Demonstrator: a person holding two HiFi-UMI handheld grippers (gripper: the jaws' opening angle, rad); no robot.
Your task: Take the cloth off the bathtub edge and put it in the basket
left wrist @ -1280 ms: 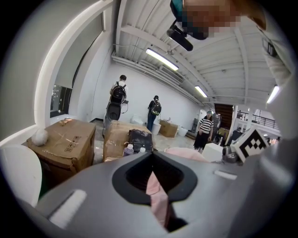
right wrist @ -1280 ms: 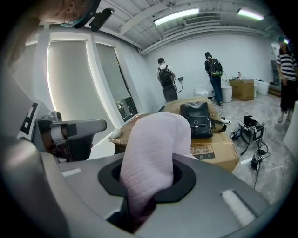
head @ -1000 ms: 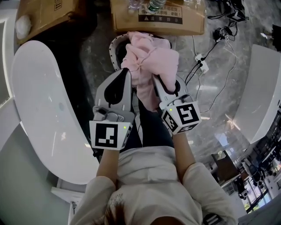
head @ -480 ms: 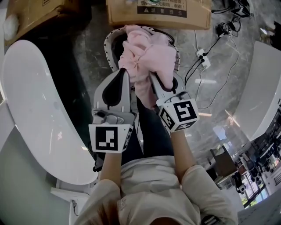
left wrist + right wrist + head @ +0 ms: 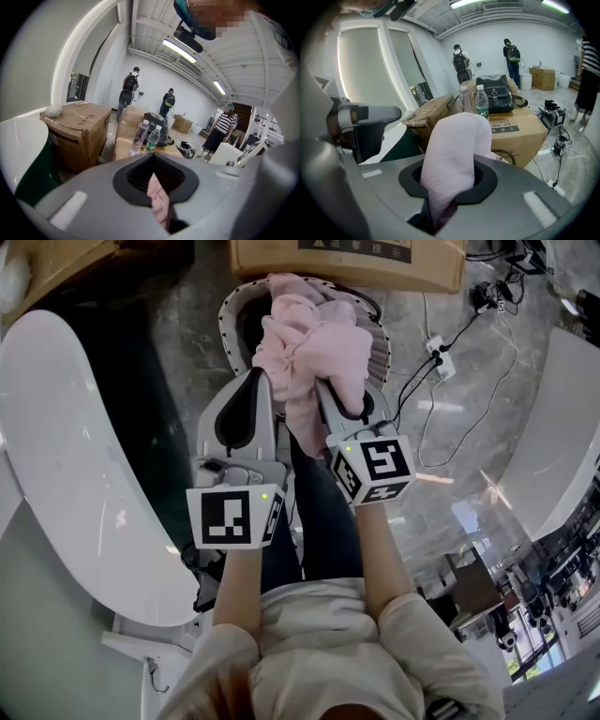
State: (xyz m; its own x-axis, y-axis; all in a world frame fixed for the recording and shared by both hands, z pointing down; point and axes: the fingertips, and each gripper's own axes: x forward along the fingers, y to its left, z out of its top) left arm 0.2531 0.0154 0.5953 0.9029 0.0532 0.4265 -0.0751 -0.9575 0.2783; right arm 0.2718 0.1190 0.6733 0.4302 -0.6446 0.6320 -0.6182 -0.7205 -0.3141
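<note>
Head view: the pink cloth (image 5: 317,348) hangs bunched directly over the perforated basket (image 5: 228,332), off the white bathtub (image 5: 66,446), which lies well to the basket's left. The left gripper (image 5: 257,381) and right gripper (image 5: 325,390) stand side by side at the basket's near rim, both pointing across it. The cloth's bulk reaches from their tips toward the far rim, with a tail drooping between the grippers on the near side. Both are equally near, so the drop looks to be straight down. Just beyond the basket stands a cardboard box (image 5: 347,261), and to its right a power strip (image 5: 439,360) with cables; neither seems to block the way.

Left gripper view: the jaws are closed on a thin fold of the cloth. Past the basket two water bottles (image 5: 147,137) stand on the box.

Right gripper view: the jaws are clamped, slightly apart, round a thick roll of the cloth that rises up and blocks much of the view ahead. A black bag (image 5: 499,96) sits on the box beyond the basket.
</note>
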